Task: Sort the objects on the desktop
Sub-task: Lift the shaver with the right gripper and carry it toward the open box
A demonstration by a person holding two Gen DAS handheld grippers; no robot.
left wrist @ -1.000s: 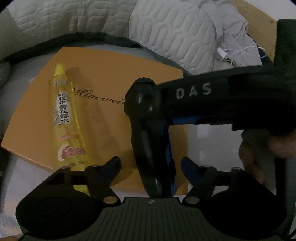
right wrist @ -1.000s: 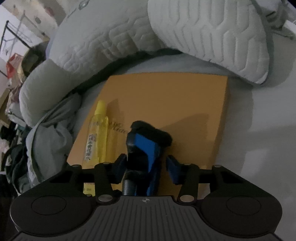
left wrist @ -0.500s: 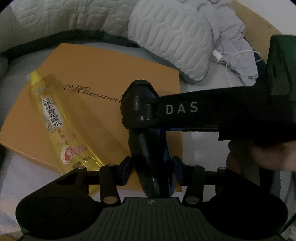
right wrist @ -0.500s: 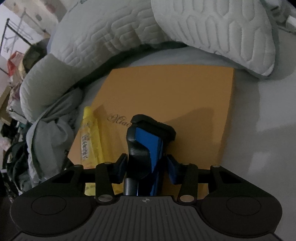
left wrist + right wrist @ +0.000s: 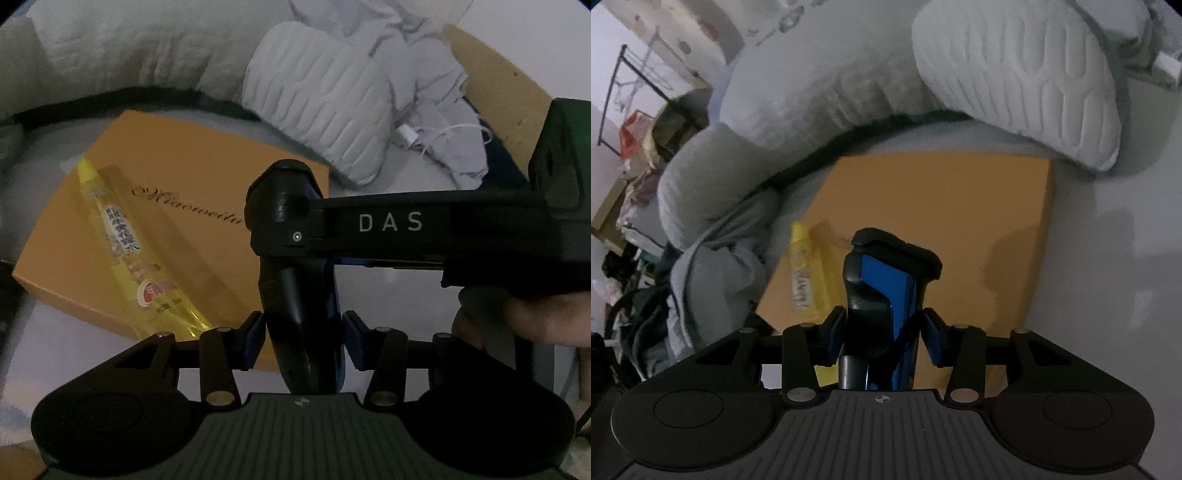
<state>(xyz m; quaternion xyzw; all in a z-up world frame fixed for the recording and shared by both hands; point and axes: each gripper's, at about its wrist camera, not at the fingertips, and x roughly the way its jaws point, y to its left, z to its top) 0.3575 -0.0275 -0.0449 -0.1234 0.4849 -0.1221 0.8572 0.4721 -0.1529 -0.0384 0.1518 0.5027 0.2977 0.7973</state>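
Observation:
A black and blue shaver (image 5: 291,295) hangs above an orange box (image 5: 192,177) on the bed. My left gripper (image 5: 303,339) is shut on its lower body, both blue pads against its sides. The right gripper's black arm marked DAS (image 5: 391,221) reaches in from the right to the shaver's head. In the right wrist view my right gripper (image 5: 882,336) is also shut on the shaver (image 5: 882,280). A yellow bottle (image 5: 125,236) lies on the left part of the box (image 5: 960,206), where the bottle (image 5: 805,266) shows left of the shaver.
Quilted grey pillows (image 5: 325,99) curve behind the box. A white charger cable (image 5: 436,136) and crumpled grey cloth lie at the back right by a wooden board (image 5: 498,92). A person's hand (image 5: 535,314) holds the right gripper. Room clutter (image 5: 635,147) stands far left.
The left jaws went from wide apart to pressed on the shaver. Both grippers then rose with it, so the box and bottle sit farther below.

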